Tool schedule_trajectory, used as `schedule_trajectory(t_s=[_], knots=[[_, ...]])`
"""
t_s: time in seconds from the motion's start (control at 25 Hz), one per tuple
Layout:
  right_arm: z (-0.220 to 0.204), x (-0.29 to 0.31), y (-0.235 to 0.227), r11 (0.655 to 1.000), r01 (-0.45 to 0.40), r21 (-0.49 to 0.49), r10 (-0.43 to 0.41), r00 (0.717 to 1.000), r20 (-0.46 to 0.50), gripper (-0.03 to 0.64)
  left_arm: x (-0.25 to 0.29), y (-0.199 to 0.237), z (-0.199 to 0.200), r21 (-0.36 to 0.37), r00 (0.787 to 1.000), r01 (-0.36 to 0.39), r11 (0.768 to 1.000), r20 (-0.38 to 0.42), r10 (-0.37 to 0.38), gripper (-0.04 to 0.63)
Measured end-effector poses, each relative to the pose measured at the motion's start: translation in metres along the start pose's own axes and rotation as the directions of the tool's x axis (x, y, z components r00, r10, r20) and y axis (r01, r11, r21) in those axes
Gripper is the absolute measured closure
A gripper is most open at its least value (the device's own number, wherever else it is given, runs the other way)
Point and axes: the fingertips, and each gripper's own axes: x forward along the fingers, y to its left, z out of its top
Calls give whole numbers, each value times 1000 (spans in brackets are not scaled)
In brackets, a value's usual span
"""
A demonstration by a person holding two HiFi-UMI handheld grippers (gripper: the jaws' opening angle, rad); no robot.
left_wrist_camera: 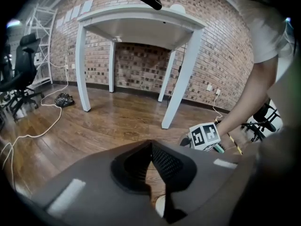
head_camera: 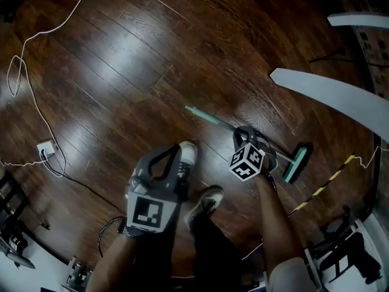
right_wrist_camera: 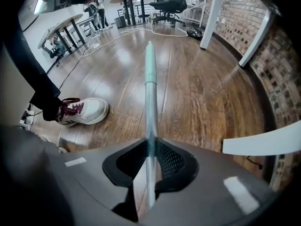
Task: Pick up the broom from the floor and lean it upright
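Right tongs pinch the thin, stiff, slick-looking broom, most of its length ahead of them; likely light but apt to swivel; left tongs pressed together, empty

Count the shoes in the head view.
2. One shoe sits on the floor left of the broom handle. The other is below it, nearer the bottom edge. Neither is hidden, and no more show.
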Motion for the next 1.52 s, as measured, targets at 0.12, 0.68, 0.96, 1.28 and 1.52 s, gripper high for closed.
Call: schedule_trajectory(t_s=[0.12,0.68,0.96,1.28,1.52], knots=[[2,-49,-8,999,49,17,-50,998,41,534,-28,-16,33,-3,1000,16,1000,19,-16,595],[-43,-260,-32,924,263,280,-302,947,107,529,-109,-75,228,141,971,129,982,183,-154,595],[-98,-338,-48,834,342,433,-425,899,110,528,-114,-123,302,252,953,162,954,212,-218,595],[-163,-403,-102,724,382,574,-530,841,109,523,-106,-199,378,384,928,179,906,241,-285,595],[-194,-440,-177,669,346,658,-573,804,160,523,-88,-233,406,190,958,164,968,203,-203,595]])
